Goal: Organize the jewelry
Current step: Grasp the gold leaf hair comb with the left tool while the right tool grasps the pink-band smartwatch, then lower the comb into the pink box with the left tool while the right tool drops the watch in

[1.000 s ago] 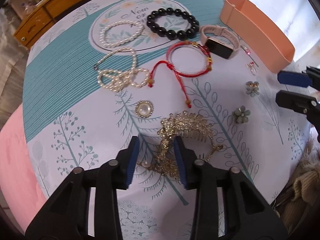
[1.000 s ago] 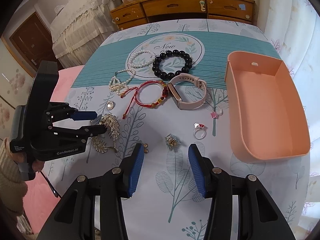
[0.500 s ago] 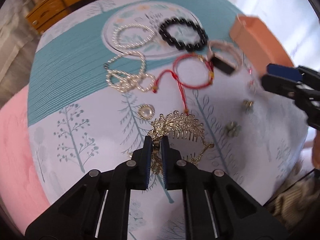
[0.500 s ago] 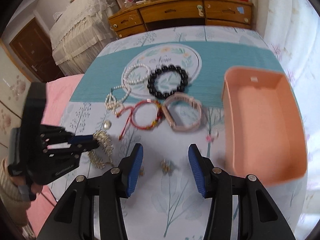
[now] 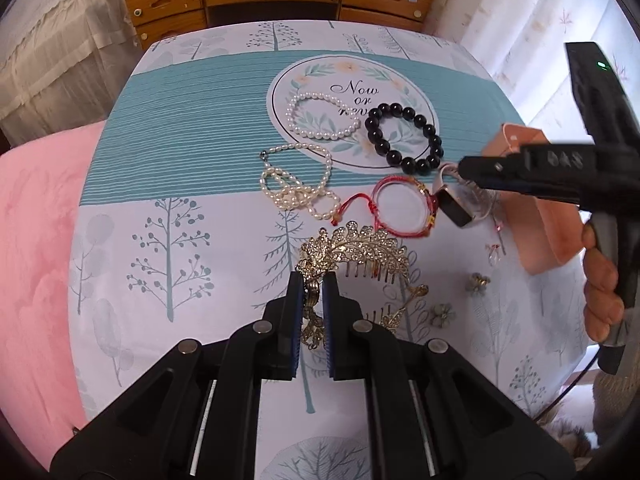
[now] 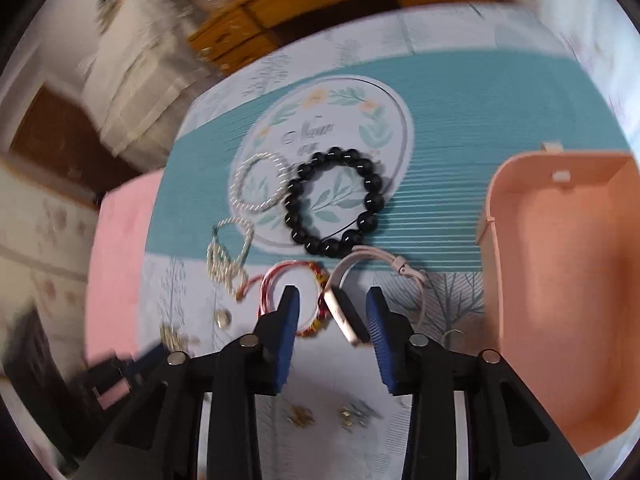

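The left gripper (image 5: 311, 280) has its jaws pinched narrow on the gold hair comb (image 5: 360, 248), which a second ago lay untouched between them. The right gripper (image 6: 331, 298), jaws wide, has moved over the pink watch (image 6: 344, 312), beside the red string bracelet (image 5: 400, 210). Beyond, toward the table's (image 5: 160, 240) far edge, the cloth reads "Now or nev…" beside the black bead bracelet (image 5: 404, 138).

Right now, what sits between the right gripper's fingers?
In the right wrist view, the right gripper is open around the pink watch's dark face; the red string bracelet crosses the gap near the left finger. Nothing is gripped.
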Motion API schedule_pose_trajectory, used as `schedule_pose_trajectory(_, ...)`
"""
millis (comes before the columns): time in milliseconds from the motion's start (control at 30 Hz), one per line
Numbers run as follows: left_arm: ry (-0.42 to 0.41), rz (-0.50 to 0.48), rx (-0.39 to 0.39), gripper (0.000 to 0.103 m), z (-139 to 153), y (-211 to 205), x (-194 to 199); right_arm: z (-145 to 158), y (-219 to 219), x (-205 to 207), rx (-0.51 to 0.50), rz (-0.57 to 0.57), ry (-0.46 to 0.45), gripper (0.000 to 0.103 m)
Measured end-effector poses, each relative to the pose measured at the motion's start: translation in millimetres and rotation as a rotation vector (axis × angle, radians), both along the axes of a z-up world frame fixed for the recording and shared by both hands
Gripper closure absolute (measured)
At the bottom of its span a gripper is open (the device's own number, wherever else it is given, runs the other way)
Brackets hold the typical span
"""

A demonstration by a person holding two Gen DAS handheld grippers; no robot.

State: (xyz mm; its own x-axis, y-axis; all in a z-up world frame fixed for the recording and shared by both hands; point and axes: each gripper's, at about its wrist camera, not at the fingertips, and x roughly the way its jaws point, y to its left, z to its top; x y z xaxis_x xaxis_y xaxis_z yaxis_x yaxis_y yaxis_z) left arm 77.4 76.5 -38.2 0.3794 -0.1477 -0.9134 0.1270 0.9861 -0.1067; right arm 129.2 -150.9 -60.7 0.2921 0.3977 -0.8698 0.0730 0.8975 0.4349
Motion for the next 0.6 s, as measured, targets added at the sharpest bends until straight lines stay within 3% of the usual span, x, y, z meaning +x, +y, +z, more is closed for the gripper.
schedule_pose_trajectory(100, -0.008, -0.007, -0.002, 0.096, 3, -2, -2, 4, 2, 14, -0.107, -0.014, -0.01, 0.071)
schedule_pose_trajectory(300, -0.007, -0.012, -0.026, 0.096, 3, -4, -1, -5, 10, 30, -0.263, 0.122, 0.031, 0.071)
schedule_pose_trajectory(500, 0.0, -0.009, -0.044, 0.096, 3, -3, 1, -23, 8, 33, -0.296, 0.169, 0.061, 0.073)
schedule_pose_trajectory(533, 0.0, -0.009, -0.044, 0.096, 3, -4, 2, -26, 7, 33, -0.293, 0.172, 0.057, 0.079)
schedule_pose_trajectory(600, 0.0, -0.01, -0.043, 0.096, 3, -5, 2, -27, 10, 31, -0.311, 0.179, 0.042, 0.081)
